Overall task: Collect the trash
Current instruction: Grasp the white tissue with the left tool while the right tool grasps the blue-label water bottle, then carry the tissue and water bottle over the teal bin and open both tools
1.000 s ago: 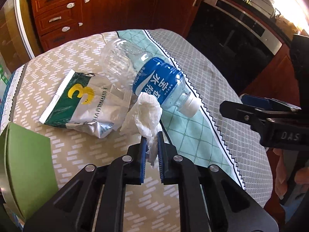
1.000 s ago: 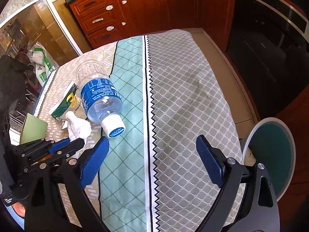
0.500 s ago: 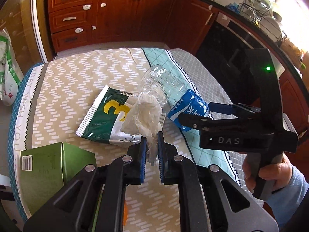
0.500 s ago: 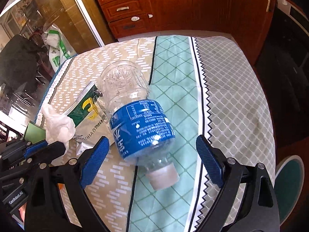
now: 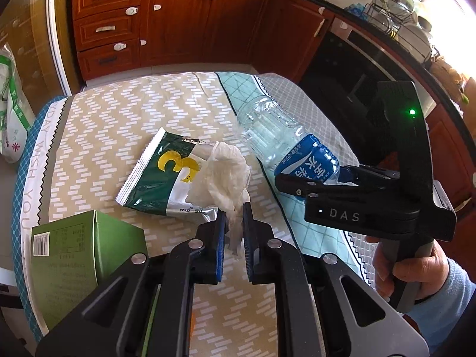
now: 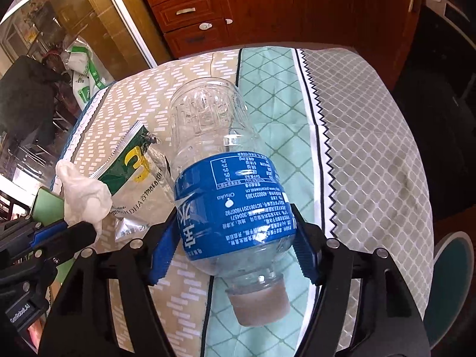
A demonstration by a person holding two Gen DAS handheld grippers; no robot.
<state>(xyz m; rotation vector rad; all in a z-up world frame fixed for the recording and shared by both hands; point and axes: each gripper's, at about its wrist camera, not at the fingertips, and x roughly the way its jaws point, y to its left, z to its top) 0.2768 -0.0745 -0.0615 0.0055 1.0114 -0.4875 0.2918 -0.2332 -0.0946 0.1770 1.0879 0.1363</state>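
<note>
Two grippers are working over the tablecloth (image 5: pixel 125 125) at once. The plastic bottle (image 6: pixel 226 184) is lying on its side between the fingers of the right gripper (image 6: pixel 235 245), its long axis running away from that gripper, cap end nearest. Those jaws are closing, blue pads at the label's flanks, seemingly just meeting it. The left gripper (image 5: pixel 231 232) is pinching a crumpled tissue (image 5: pixel 223 178), lifted above the snack wrapper (image 5: pixel 157 178) beside the bottle.

light: bright daylight, blown-out glare upper right | focus: sharp | edges: fisheye curvature, dark corners
</note>
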